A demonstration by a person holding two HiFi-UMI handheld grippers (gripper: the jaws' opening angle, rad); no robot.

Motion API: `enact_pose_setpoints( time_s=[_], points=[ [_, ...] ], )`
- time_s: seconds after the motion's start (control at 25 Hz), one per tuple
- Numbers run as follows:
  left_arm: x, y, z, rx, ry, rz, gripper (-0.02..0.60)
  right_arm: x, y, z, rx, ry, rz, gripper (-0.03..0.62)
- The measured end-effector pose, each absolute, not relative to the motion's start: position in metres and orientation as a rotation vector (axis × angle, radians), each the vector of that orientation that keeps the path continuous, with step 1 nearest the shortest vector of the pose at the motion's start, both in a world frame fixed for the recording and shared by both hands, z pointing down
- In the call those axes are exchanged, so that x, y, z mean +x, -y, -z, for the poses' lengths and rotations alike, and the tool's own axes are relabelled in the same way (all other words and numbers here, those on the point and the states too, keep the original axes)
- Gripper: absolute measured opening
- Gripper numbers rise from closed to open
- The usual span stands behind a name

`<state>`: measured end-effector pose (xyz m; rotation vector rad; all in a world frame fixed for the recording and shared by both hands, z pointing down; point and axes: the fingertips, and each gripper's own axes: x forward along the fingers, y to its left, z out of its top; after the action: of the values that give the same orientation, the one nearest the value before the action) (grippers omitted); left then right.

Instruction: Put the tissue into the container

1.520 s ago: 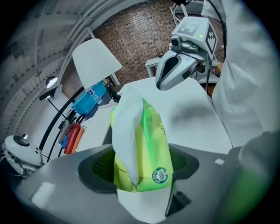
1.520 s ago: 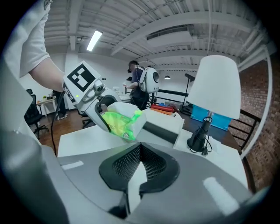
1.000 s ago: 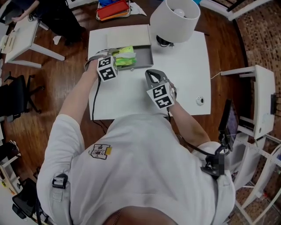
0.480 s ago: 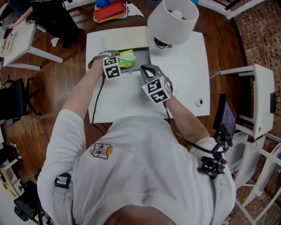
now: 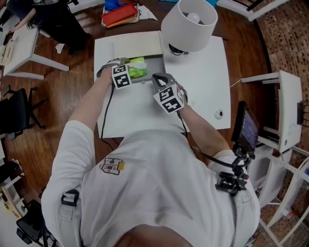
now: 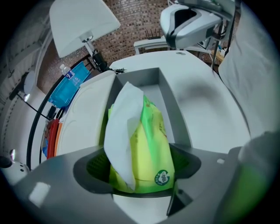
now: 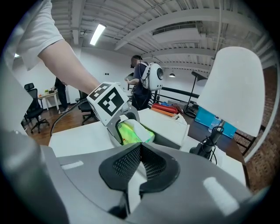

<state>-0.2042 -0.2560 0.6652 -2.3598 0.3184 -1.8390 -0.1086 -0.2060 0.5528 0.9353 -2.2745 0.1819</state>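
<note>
A green tissue pack (image 6: 146, 148) with a white sheet sticking out stands on edge between the jaws of my left gripper (image 6: 140, 164), inside the near end of the grey open container (image 6: 176, 103). Its jaws are opening while the pads still touch the pack's sides. In the head view the pack (image 5: 137, 73) lies in the container (image 5: 155, 64) under the left gripper (image 5: 126, 69). My right gripper (image 5: 160, 78) hovers just right of it over the white table, shut with nothing held. The right gripper view shows its pads meeting (image 7: 140, 151), with the pack (image 7: 131, 133) and left gripper (image 7: 119, 127) beyond.
The container's white lid (image 5: 138, 44) lies behind it. A large white lamp shade (image 5: 189, 23) stands at the table's back right, its base beside the container. A small round object (image 5: 218, 114) sits near the right edge. Red items (image 5: 120, 12) and a blue package (image 6: 70, 85) lie off the table.
Both grippers have moved further back on the table. The left one has carried the tissue pack deeper into the container; the right one has come close beside it.
</note>
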Motion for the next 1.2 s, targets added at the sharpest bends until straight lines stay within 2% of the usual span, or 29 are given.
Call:
enact_pose_setpoints(
  time_s=[0.32,0.44,0.8,1.0,1.2],
  points=[
    [-0.205,0.254,-0.638,-2.464,-0.298,1.808,0.431,-0.107,0.204,-0.553,0.940,2.273,-0.182,0.000],
    [-0.204,0.251,-0.619,-2.466,-0.286,1.794,0.485,-0.105,0.200,-0.550,0.948,2.277,-0.180,0.000],
    [-0.181,0.228,-0.528,-2.592,-0.567,1.386,0.479,-0.098,0.190,-0.536,0.991,2.302,-0.164,0.000],
    [-0.180,0.181,-0.521,-2.783,-0.805,1.129,0.355,-0.090,0.179,-0.535,1.017,2.309,-0.169,0.000],
    [-0.178,0.127,-0.563,-2.939,-0.968,1.085,0.203,-0.081,0.151,-0.553,0.993,2.294,-0.203,0.000]
  ],
)
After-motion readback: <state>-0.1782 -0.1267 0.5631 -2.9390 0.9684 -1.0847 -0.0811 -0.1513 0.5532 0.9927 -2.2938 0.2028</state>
